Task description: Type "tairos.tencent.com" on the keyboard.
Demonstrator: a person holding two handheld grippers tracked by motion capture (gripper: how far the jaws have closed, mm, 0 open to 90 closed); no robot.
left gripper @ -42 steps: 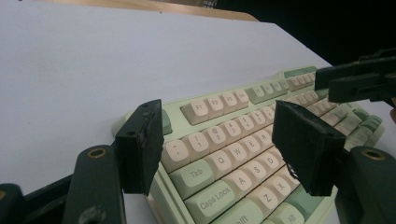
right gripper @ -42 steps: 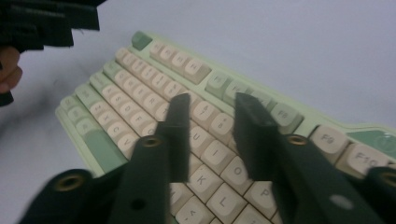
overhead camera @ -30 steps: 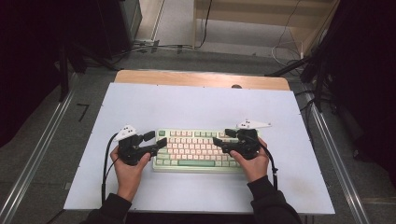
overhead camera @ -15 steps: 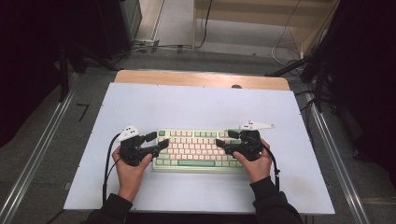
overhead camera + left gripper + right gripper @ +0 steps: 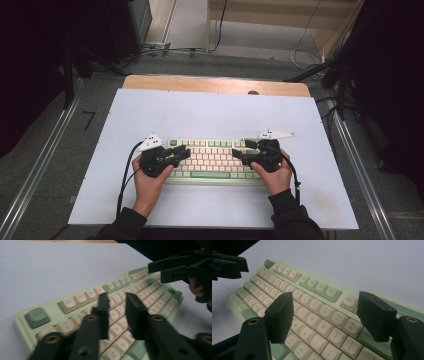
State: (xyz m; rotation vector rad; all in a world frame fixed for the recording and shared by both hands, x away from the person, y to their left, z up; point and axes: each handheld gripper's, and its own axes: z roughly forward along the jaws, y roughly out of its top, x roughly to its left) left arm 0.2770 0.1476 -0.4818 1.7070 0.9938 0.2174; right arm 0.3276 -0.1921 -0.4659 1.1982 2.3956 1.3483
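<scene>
- Where the pale blue-white sheet covers the table (image 5: pixel 210 110), the keyboard (image 5: pixel 212 157) lies flat near the person's edge, long side across, between the two hands.
- Its case is mint-green plastic, low and rectangular with rounded corners; cream keycaps fill the middle, and darker green caps mark the corner key, some function keys and the wide bottom-row keys.
- Keycaps look smooth, sculpted and slightly dished, with faint grey legends.
- Left gripper (image 5: pixel 117 305): its matte black jaws have just been closing and now stand with a narrow gap, nothing between them, above the left-hand keys.
- Right gripper (image 5: pixel 325 315): blocky black jaws wide apart, empty, over the right-hand keys.
</scene>
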